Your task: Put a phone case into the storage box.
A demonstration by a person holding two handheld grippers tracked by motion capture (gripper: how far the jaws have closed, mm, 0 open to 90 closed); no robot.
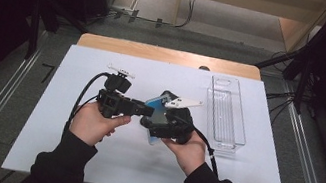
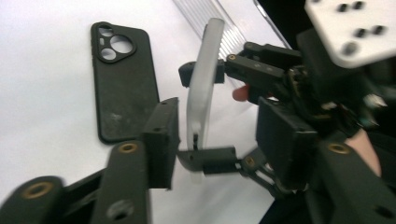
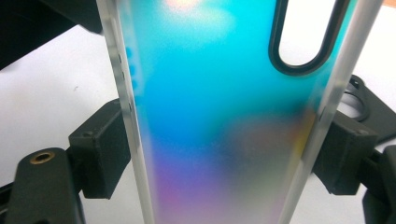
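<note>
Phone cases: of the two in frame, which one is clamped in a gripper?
The translucent blue-tinted case, held upright by its long edges in the right gripper. The black case lies flat on the white table, untouched.

phone case [image 3: 219, 116]: frosted iridescent plastic | black case [image 2: 122, 79]: matt, scuffed | tray [image 1: 226, 114]: clear plastic

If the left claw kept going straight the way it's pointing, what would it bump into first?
Most likely the blue phone case that the right claw grips by its edges. It stands on edge just ahead of the left claw, whose jaws are open. Depth is hard to judge.
</note>
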